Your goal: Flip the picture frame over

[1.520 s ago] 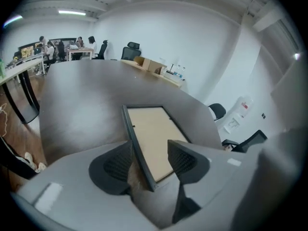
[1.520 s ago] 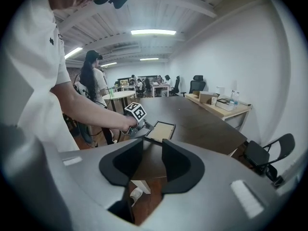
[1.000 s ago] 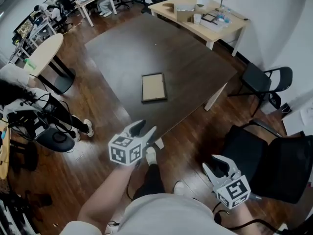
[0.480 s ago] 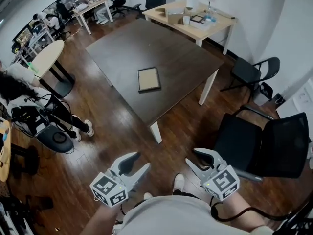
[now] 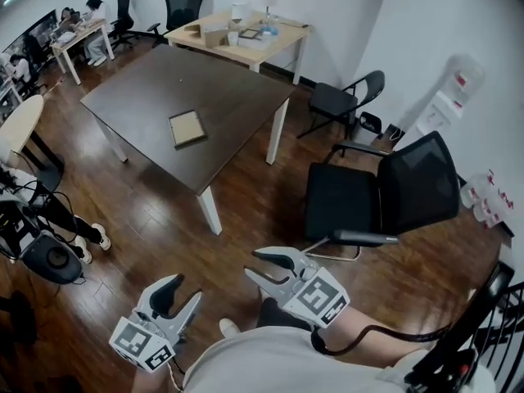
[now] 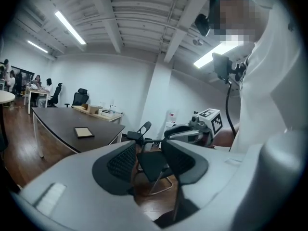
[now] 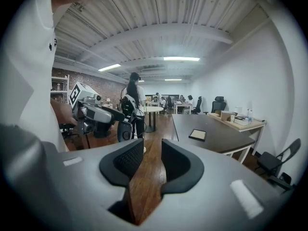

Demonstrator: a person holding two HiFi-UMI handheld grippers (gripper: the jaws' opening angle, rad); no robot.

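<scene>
The picture frame (image 5: 187, 128) lies flat on the dark table (image 5: 237, 97), pale side up, far from both grippers. It shows small in the left gripper view (image 6: 83, 132) and the right gripper view (image 7: 198, 134). My left gripper (image 5: 184, 291) hangs low at the bottom left over the wooden floor. Its jaws are closing, with nothing between the pads (image 6: 124, 160). My right gripper (image 5: 254, 264) is beside it, near my body, open and empty, its pads (image 7: 129, 160) apart. Each gripper appears in the other's view: the right one (image 6: 197, 129), the left one (image 7: 89, 112).
A black office chair (image 5: 377, 195) stands to the right and a folding chair (image 5: 344, 97) by the wall. A light wooden table (image 5: 237, 35) with boxes is behind the dark one. A round table (image 5: 16, 129) is at the left. A person (image 7: 132, 105) stands beyond.
Both grippers have drawn back from the table toward my body. The head view has swung right, so the table and frame now sit farther off at the upper left.
</scene>
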